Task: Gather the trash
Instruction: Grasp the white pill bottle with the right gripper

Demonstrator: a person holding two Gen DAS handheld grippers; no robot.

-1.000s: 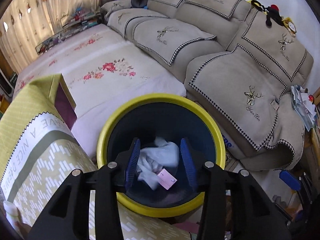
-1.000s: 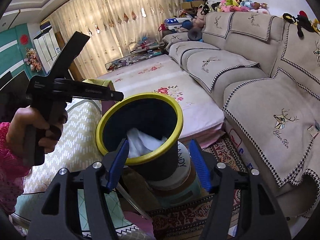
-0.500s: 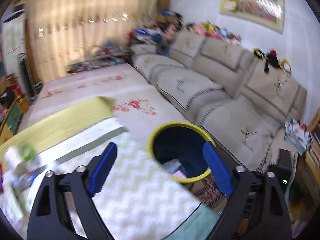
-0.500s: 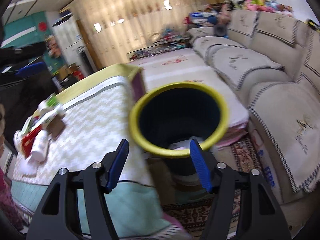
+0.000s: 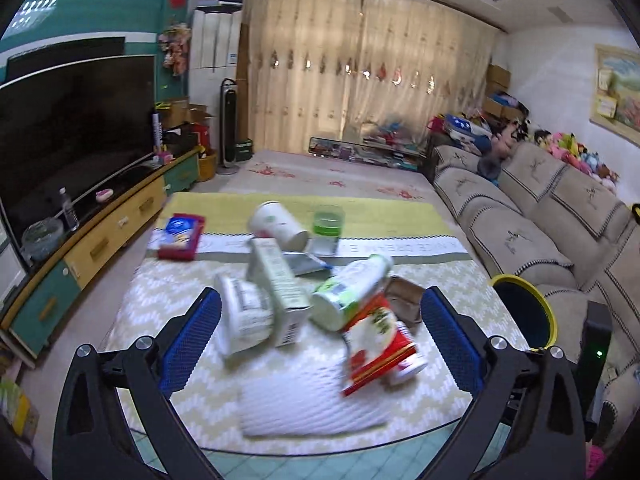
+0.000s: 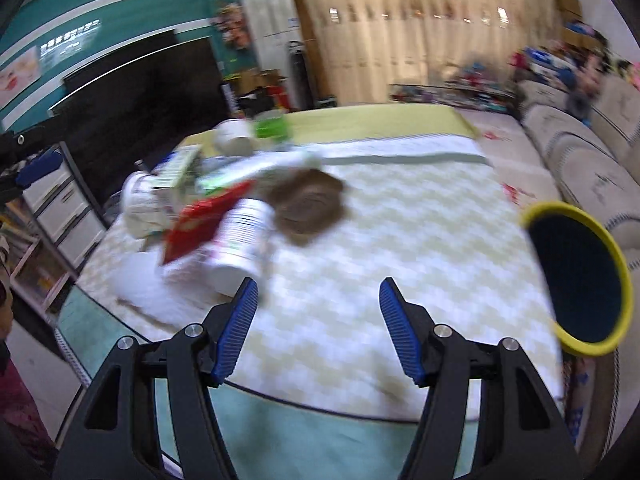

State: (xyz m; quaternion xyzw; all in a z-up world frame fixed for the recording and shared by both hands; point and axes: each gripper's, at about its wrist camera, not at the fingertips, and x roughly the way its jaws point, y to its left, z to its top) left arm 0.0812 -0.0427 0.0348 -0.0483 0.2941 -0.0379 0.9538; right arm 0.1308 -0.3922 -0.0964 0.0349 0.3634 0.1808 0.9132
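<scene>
Most of the job is left: a heap of cartons, plastic bottles and red wrappers (image 5: 320, 300) lies on the patterned-cloth desk (image 5: 420, 396). The yellow-rimmed dark bin (image 5: 524, 316) stands off its right edge; its contents are hidden. The left claw (image 5: 320, 340), whose jaws have just been opening, gapes wide and empty; the right claw (image 6: 318, 328) is half-open, empty, over bare cloth with open room.

wall: teal, white stripes (image 5: 92, 4) | curtains: cream, backlit (image 5: 360, 80) | sofa: beige (image 5: 540, 216) | TV: dark (image 5: 68, 128)
</scene>
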